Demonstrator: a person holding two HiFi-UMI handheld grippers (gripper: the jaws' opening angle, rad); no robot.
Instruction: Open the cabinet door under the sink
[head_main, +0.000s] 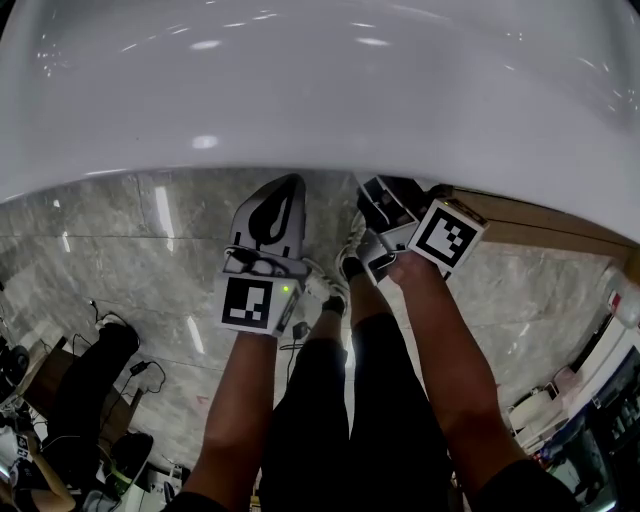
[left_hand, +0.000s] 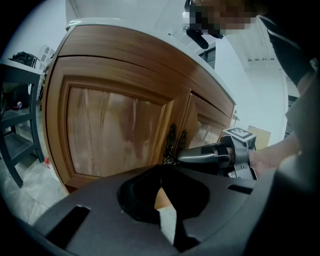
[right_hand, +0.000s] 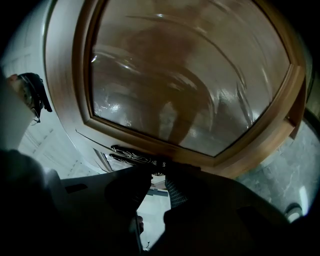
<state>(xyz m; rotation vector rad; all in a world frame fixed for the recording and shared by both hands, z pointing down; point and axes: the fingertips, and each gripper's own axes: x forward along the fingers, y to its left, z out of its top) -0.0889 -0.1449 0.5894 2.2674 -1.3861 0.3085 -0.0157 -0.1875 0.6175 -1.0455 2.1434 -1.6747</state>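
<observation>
Right gripper (right_hand: 159, 168): black two-jaw hand tool with a marker cube on its back, held tilted. Its jaws are drawn narrow and clamped on the lower end of a dark ornate metal handle (right_hand: 134, 156).

Left gripper (left_hand: 162, 168): same make. Its jaws are closed tip to tip with nothing between them. It is held beside the right one, short of the cabinet front and not touching it.

Handle: one of a pair set side by side where two doors meet.

Brown wooden panelled cabinet door (right_hand: 190, 75): glossy recessed panel in a raised frame, closed flush with its neighbour.

Wooden cabinet (left_hand: 125, 65): curved front, standing directly under the white glossy sink basin (head_main: 320, 80).

Grey veined marble floor (head_main: 110, 270): runs below and around the cabinet.
</observation>
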